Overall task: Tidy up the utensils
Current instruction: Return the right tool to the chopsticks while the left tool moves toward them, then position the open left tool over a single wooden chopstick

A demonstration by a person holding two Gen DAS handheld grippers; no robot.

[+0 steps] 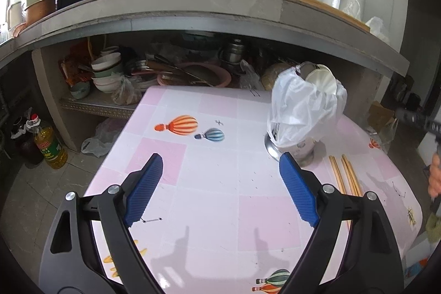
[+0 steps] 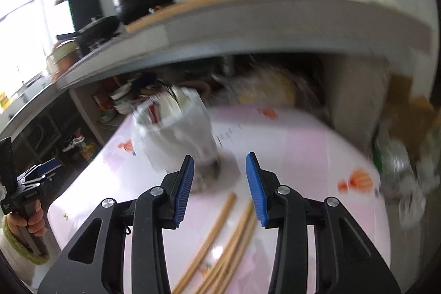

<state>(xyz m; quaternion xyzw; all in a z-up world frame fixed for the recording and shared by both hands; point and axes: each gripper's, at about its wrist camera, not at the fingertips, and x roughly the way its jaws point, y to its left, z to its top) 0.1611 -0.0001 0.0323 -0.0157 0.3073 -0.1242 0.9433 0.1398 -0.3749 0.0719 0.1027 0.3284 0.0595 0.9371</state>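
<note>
Right gripper [image 2: 219, 183] jaws part open, nothing between the pads, hanging above the chopsticks [image 2: 220, 236], which lie loose on the pink table [image 2: 303, 156] under and just behind its tips. Left gripper [image 1: 220, 183] spread wide and empty, over bare table; the chopsticks sit off its right finger, the bag-covered holder [image 1: 303, 112] ahead-right of it

Risks as I see them:
- sticks are fanned, not parallel. A narrow bite likely catches one or two and flicks the others toward the table edge on the right gripper's near side
- right view is smeared, so an approach judged from it may land off-centre and pinch near the ends. Sticks would then pivot and droop
- holder mouth is draped in white plastic bag; tips could snag it and tip the holder, which stands just ahead-left of the right gripper
</note>
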